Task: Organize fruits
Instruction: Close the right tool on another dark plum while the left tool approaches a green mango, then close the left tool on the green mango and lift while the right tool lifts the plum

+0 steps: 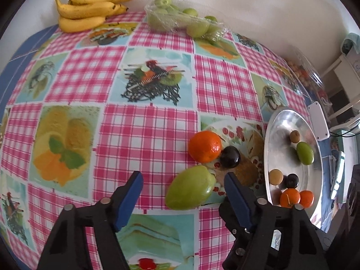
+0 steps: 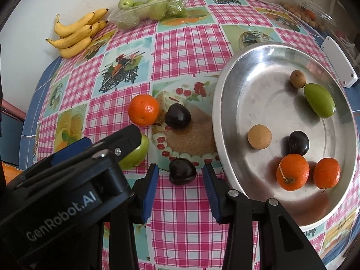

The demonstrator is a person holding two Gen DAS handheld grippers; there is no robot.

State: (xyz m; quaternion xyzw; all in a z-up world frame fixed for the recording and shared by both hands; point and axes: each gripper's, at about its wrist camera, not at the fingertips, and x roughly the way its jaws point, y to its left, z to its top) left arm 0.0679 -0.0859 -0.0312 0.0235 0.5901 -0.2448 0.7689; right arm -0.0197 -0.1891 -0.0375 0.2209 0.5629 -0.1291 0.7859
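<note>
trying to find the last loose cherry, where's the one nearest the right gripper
In the right wrist view, the dark cherry lies on the tablecloth between the right gripper fingers, untouched, just left of the metal tray.

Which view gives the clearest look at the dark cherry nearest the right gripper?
The right wrist view: the dark cherry lies whole on the cloth between the right gripper's open blue pads, untouched. In the left wrist view that cherry does not show; only another dark fruit beside the loose orange does.
</note>
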